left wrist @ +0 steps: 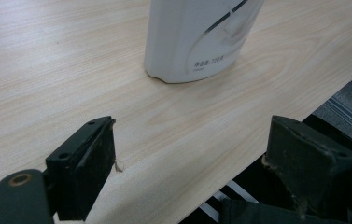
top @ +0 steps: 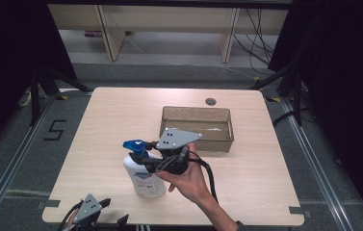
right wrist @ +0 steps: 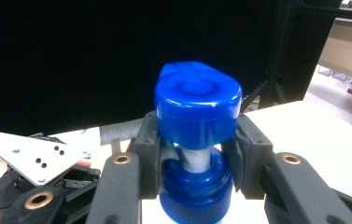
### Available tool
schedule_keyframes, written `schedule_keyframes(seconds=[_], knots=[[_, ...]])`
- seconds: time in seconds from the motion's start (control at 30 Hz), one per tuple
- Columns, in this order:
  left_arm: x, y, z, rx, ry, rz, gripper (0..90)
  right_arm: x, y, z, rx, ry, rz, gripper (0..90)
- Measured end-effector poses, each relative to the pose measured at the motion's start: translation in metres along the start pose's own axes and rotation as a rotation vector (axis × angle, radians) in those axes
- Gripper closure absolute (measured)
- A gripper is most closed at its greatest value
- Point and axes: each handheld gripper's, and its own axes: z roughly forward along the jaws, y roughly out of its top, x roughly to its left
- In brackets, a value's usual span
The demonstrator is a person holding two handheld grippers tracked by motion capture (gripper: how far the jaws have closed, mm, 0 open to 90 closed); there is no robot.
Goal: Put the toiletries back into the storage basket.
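Standing upright on the near-left part of the table (top: 246, 163): white bottle (top: 143, 177) with blue pump (top: 135, 146), label facing the near edge. Right gripper (top: 151, 146) held in the right hand (top: 188, 179), reaching in from the bottom of the high view, grey plate on top, cable trailing back over the wrist. Jaws closed on the pump neck, just under the pump head; in the right gripper view, blue pump (right wrist: 197, 109) seen between the two black pads (right wrist: 151, 154), one pad pressed on each side of the white stem above the blue collar. Grip tight, jaws only as far apart as the stem is wide.

Left gripper (top: 103, 204) low at the near-left table edge, well apart from the bottle, grey plate up, jaws pointing toward the bottle. In the left gripper view, jaws spread wide over bare wood, nothing between them; left gripper (left wrist: 192, 154) midline aimed at the base of the bottle (left wrist: 197, 37), which stands farther along the table (left wrist: 47, 70), small grey print visible near its foot. Right-hand jaw overhanging the table edge, dark floor below.

Behind the bottle, toward the far centre: open cardboard box (top: 196, 138), brown, shallow, just beyond the right gripper's plate. Near the far edge, small round grommet (top: 211, 101) set in the tabletop.
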Motion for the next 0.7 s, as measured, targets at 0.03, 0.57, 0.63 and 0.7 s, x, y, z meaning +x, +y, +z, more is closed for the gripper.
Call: schedule_keyframes(seconds=[0.03, 0.57, 0.63, 0.7], knots=[[0.0, 0.0, 0.0, 0.002, -0.004, 0.0, 15.3, 0.001, 0.0, -0.001, 0.002, -0.006, -0.002, 61.3], [0.0, 0.0, -0.001, 0.01, -0.005, -0.014, 15.3, -0.014, 0.013, -0.017, -0.057, -0.026, 0.034, 62.0], [0.0, 0.0, -0.001, 0.01, -0.004, -0.014, 15.3, -0.017, 0.015, -0.02, -0.07, -0.031, 0.042, 62.0], [0.0, 0.0, -0.001, 0.01, -0.004, -0.014, 15.3, -0.019, 0.017, -0.023, -0.07, -0.043, 0.046, 62.0]])
